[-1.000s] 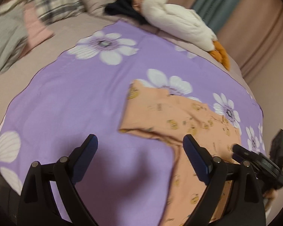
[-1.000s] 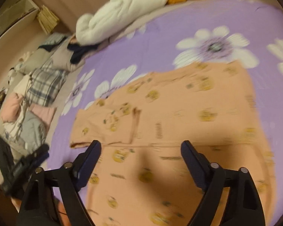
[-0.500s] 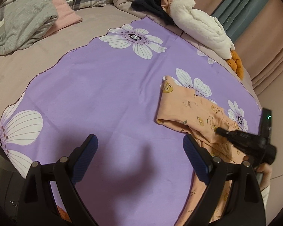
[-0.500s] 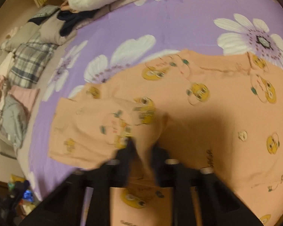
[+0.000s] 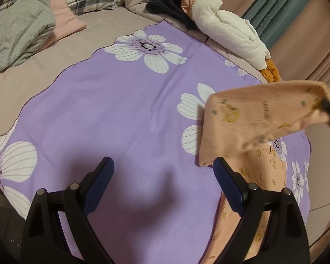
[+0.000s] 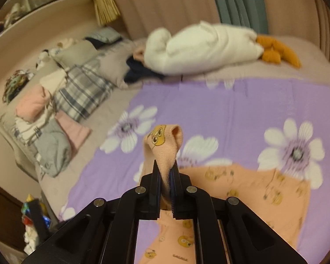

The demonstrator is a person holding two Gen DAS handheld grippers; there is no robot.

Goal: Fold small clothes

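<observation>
Left gripper [image 5: 162,176] hangs wide open over the purple flowered sheet [image 5: 103,110], holding nothing. The peach garment [image 5: 253,118] lies to its right, the lifted part's near corner just by its right finger, long axis running toward the right gripper [image 6: 165,176], which is clamped on a pinch of fabric. Rest drapes down, probably onto the sheet. Left hand is nearer the free corner.

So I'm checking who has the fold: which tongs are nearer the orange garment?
Right. The right tongs are shut on a pinch of the orange garment, lifting it; the left tongs hang open beside it.
</observation>
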